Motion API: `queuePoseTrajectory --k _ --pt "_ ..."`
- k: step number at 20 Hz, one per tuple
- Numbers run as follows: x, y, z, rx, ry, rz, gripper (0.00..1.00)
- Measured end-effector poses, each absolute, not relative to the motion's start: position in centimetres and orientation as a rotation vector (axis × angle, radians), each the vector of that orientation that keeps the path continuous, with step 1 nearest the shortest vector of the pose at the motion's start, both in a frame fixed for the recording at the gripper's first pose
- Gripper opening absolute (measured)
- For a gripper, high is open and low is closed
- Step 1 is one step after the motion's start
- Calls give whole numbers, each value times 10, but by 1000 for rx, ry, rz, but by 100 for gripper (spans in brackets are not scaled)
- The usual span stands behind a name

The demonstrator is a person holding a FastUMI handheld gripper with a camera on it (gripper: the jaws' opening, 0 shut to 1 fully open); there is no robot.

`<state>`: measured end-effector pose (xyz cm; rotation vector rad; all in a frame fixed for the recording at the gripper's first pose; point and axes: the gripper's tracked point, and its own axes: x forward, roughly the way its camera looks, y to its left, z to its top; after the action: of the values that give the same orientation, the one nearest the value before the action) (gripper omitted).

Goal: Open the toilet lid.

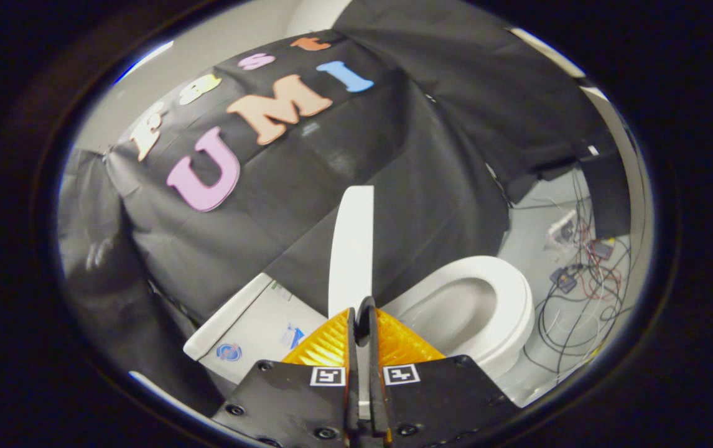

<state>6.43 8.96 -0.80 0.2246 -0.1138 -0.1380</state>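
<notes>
The white toilet lid (351,249) stands raised, seen edge-on, rising straight up from between my fingers. My gripper (363,309) is shut on the lid's edge, both fingers pressed against its two sides. To the right of the lid the white toilet seat (513,297) lies down around the open bowl (463,308). To the left of the lid sits the white tank (251,330) with stickers on its top.
Black cloth walls hang close behind the toilet and to its left. On the pale floor (531,249) to the right of the bowl lie tangled cables and small electronic boxes (574,274).
</notes>
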Motion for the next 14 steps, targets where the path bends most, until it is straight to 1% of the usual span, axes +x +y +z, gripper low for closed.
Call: queuePoseTrajectory --k 3,7,14 --pt "73 128 2 103 -96 -72 9" --pt "86 185 6 -16 -87 29 15" --pt "103 256 -9 -276 -17 189 15"
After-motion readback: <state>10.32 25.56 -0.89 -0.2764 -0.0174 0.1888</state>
